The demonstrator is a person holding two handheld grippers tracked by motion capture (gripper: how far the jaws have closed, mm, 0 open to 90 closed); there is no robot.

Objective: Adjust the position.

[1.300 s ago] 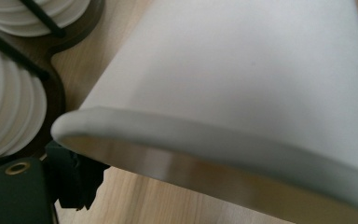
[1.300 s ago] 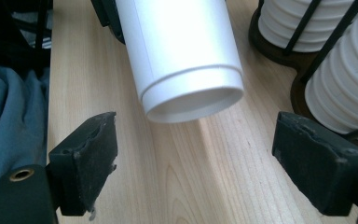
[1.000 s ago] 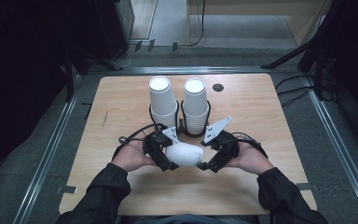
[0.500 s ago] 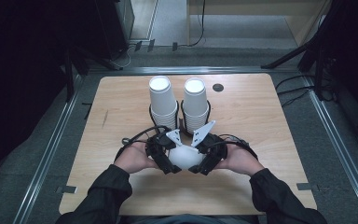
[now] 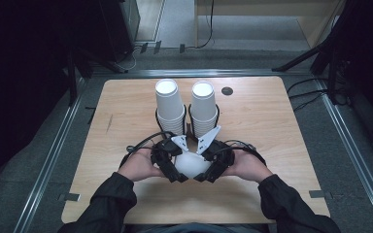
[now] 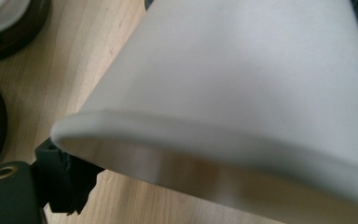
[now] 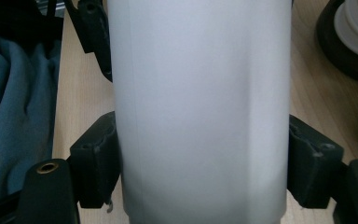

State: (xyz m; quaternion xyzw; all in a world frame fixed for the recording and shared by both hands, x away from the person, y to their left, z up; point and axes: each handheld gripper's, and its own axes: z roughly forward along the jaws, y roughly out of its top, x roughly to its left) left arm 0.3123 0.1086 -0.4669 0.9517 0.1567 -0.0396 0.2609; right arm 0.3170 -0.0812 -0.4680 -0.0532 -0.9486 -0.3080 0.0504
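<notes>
Tongs, two pairs (image 5: 175, 162) (image 5: 208, 164), both clamp one paper cup (image 5: 190, 165); two cup stacks (image 5: 187, 109) stand beyond.

1. White paper cup (image 6: 242, 84): in the left gripper view, cut off by the top, right and bottom edges; rim blurred.
2. Same cup in the right gripper view: top and bottom cut off.
3. Left gripper (image 5: 169, 160): in its own view, one jaw hidden behind the cup.
4. Two cup stacks (image 5: 170, 104): bases hidden behind the grippers in the high view.
</notes>
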